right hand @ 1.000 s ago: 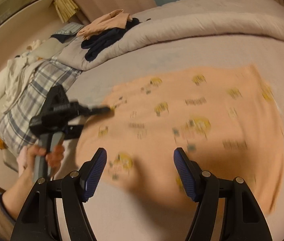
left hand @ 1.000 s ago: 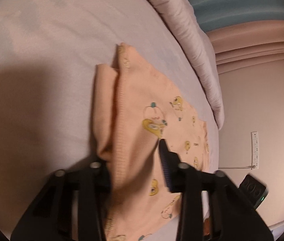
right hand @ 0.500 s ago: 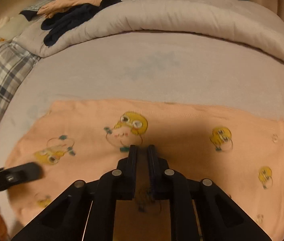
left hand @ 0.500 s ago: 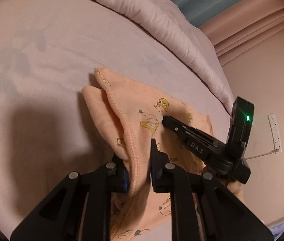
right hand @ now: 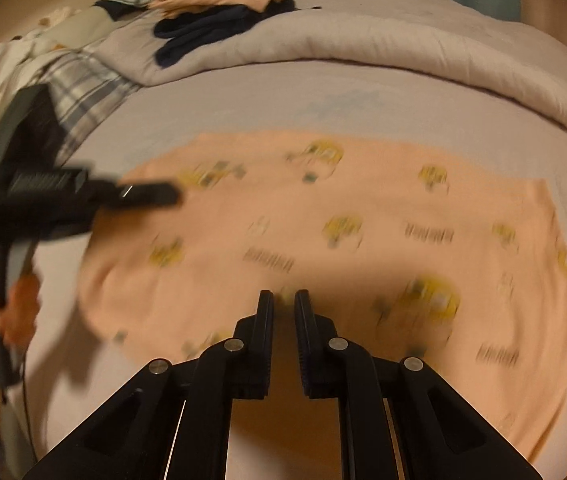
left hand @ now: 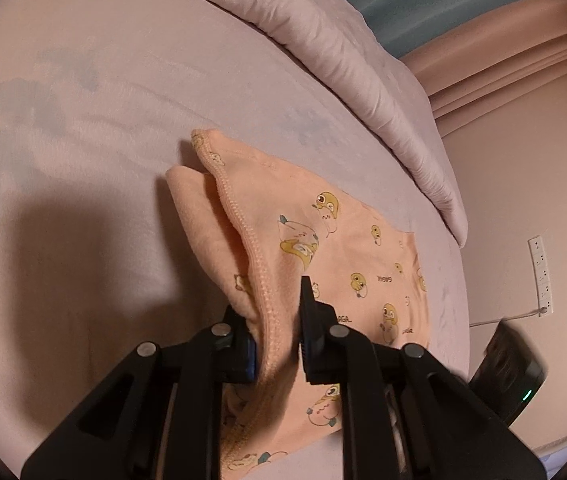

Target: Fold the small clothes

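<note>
Left wrist view: left claw (left hand: pixel 279 344) pinching a raised fold of the peach garment (left hand: pixel 363 264), which lies on the bed (left hand: pixel 103 120); right wrist view, blurred: right claw (right hand: pixel 284 308) pressed nearly together, empty, over the garment's near edge.

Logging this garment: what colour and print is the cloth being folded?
Peach cloth with small yellow cartoon ducks; clearest in the left wrist view.

A rolled duvet (right hand: pixel 403 52) lies along the bed's (left hand: pixel 123 80) far side. Dark clothes (right hand: pixel 211 34) rest on it, beside a plaid cloth (right hand: pixel 83 84). A power strip (left hand: pixel 541 276) hangs on the wall.
</note>
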Action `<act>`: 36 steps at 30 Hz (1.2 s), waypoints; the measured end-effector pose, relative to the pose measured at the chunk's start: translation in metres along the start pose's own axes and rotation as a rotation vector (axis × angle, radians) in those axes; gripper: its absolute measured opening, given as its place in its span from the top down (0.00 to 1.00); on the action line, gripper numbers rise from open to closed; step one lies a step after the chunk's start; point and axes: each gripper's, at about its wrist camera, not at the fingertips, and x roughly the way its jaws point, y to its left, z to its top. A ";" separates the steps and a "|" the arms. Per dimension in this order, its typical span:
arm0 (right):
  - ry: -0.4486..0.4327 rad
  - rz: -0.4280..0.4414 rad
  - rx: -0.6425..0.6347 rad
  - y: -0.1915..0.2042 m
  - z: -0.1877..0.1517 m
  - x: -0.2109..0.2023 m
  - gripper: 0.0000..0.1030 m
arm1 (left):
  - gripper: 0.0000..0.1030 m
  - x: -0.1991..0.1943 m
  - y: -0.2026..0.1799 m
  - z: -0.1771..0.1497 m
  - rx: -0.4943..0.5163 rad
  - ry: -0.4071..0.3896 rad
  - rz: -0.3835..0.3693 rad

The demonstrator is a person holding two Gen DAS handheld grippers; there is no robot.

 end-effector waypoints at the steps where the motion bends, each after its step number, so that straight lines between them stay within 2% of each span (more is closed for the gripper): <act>1: 0.024 0.008 0.003 0.002 -0.007 0.004 0.87 | 0.86 -0.001 -0.002 0.000 0.001 -0.002 0.003; 6: 0.031 0.001 -0.001 0.004 -0.016 0.014 0.87 | 0.86 -0.005 -0.013 -0.001 0.015 -0.004 0.046; 9: 0.031 0.060 0.047 -0.006 -0.014 0.006 0.87 | 0.86 -0.007 -0.022 -0.001 0.028 -0.008 0.068; 13: -0.043 0.142 0.179 -0.038 -0.018 -0.011 0.85 | 0.87 -0.006 -0.042 -0.002 0.076 -0.007 0.115; 14: -0.056 0.153 0.203 -0.043 -0.018 -0.014 0.83 | 0.87 -0.006 -0.048 -0.002 0.090 -0.006 0.127; 16: -0.086 0.199 0.286 -0.064 -0.016 -0.018 0.70 | 0.88 -0.004 -0.062 -0.002 0.124 -0.005 0.147; 17: -0.097 0.223 0.326 -0.072 -0.013 -0.019 0.60 | 0.89 -0.002 -0.071 -0.002 0.143 -0.005 0.161; 18: -0.118 0.252 0.378 -0.084 -0.011 -0.021 0.55 | 0.89 -0.001 -0.078 -0.002 0.159 -0.004 0.170; 23: -0.199 0.420 0.580 -0.122 -0.002 -0.018 0.54 | 0.87 0.022 -0.126 -0.007 0.291 0.018 0.238; 24: -0.208 0.470 0.625 -0.131 0.000 -0.014 0.49 | 0.86 0.030 -0.135 -0.010 0.316 0.030 0.246; 27: -0.201 0.594 0.747 -0.155 0.003 0.002 0.41 | 0.86 0.057 -0.156 -0.015 0.353 0.087 0.240; 30: -0.202 0.719 0.877 -0.173 -0.001 0.015 0.40 | 0.80 0.088 -0.173 -0.025 0.398 0.150 0.241; 31: -0.202 0.752 0.906 -0.178 -0.003 0.017 0.40 | 0.80 0.097 -0.176 -0.028 0.402 0.173 0.228; 33: -0.197 0.816 0.926 -0.183 -0.003 0.023 0.40 | 0.76 0.115 -0.176 -0.031 0.367 0.241 0.152; 35: -0.161 0.831 0.923 -0.186 -0.002 0.025 0.40 | 0.74 0.128 -0.173 -0.034 0.327 0.311 0.091; 36: -0.142 0.839 0.919 -0.186 0.000 0.028 0.40 | 0.74 0.131 -0.172 -0.036 0.323 0.312 0.093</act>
